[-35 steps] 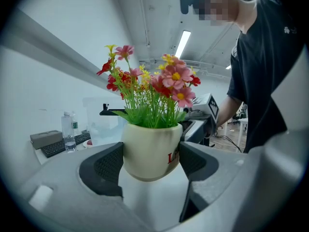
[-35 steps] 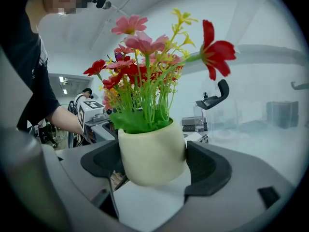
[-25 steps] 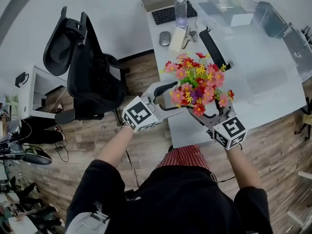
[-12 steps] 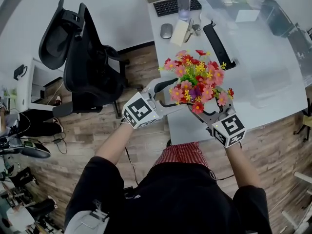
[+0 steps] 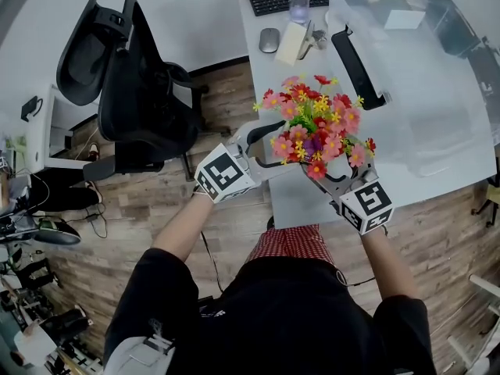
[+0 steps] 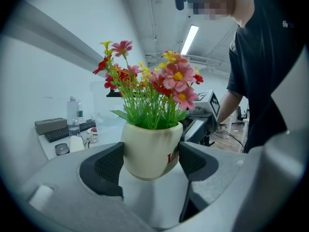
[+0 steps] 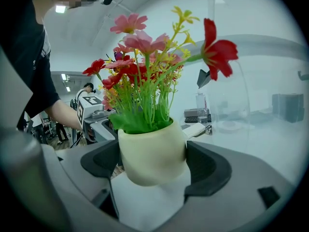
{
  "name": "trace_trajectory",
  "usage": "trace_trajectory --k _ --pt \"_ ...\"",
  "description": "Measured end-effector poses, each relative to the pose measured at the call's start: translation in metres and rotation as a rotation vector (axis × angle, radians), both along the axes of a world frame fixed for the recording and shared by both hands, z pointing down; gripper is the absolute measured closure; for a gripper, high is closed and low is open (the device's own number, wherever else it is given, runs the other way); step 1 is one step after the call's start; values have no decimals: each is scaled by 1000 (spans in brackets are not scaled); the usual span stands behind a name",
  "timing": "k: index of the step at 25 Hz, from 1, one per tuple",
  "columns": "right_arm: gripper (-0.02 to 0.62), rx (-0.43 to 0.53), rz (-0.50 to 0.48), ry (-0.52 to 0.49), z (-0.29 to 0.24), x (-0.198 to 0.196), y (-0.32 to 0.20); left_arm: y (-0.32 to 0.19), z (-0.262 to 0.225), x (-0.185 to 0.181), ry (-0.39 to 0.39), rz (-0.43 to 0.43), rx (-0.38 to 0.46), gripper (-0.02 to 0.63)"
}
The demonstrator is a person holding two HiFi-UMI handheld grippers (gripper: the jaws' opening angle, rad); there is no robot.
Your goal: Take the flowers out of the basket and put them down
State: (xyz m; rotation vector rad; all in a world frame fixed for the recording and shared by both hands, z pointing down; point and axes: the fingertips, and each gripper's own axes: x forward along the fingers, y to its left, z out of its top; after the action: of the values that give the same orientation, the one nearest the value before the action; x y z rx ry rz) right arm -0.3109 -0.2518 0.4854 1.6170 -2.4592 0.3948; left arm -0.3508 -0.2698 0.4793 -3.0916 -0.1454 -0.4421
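The flowers point(image 5: 316, 135) are pink, red and yellow on green stems, in a cream pot point(image 6: 149, 146) with red lettering. The left hand-held gripper point(image 6: 150, 163) and right hand-held gripper point(image 7: 153, 166) are grey with black pads point(image 6: 108, 166). The chair point(image 5: 129, 92) at 10 o'clock is black, the desk point(image 5: 437, 131) white.
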Motion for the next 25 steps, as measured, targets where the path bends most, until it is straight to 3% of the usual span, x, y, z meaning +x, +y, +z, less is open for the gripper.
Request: trace_trajectory --k 25 --pt "153 -66 -14 17 43 1 -14 -13 46 0 -51 -38 -67 250"
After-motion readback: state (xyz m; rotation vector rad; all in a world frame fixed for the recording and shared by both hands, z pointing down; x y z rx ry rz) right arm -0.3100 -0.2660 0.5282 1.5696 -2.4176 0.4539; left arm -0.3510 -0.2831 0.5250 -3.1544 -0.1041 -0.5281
